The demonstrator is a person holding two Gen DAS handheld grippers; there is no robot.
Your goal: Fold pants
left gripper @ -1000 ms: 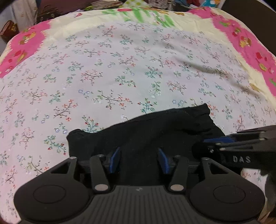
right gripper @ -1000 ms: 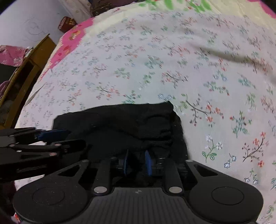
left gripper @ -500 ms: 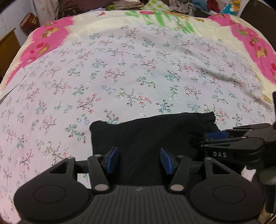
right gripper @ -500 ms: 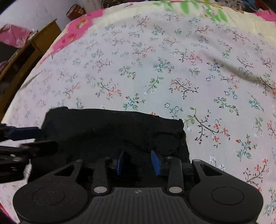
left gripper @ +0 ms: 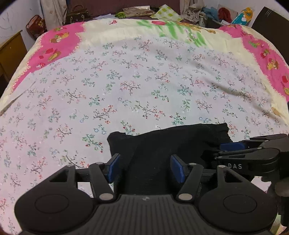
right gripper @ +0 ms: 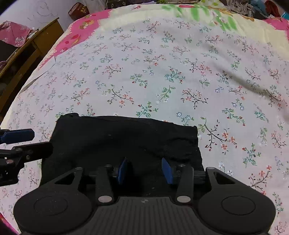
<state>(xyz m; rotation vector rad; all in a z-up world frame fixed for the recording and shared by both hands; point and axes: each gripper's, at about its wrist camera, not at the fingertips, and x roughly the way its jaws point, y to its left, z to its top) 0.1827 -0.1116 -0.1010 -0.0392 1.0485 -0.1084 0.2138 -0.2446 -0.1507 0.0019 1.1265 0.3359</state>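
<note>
The black pants (left gripper: pixel 168 142) lie folded in a compact rectangle on the floral bedsheet (left gripper: pixel 135 81). My left gripper (left gripper: pixel 145 167) hovers over their left part. Its jaws are opening, and the blue pads stand well apart without pressing the cloth below them. In the right wrist view the pants (right gripper: pixel 122 137) fill the lower middle, and my right gripper (right gripper: pixel 145 170) is above their near right part. Its jaws are opening too, with cloth beneath the gap and no grip on it. Each gripper shows in the other's view: the right gripper (left gripper: pixel 219 151) and the left gripper (right gripper: pixel 42 141).
The sheet has pink and cream borders (left gripper: pixel 54 47). A wooden cabinet (right gripper: pixel 27 52) stands left of the bed. Beyond the far edge are a handbag (left gripper: pixel 76 15), a red box (left gripper: pixel 36 26) and piled clothes (left gripper: pixel 213 12).
Both grippers have drawn back and risen from the pants, and their jaws have widened. The right gripper's pads, close together before, now stand apart. The pants lie flatter.
</note>
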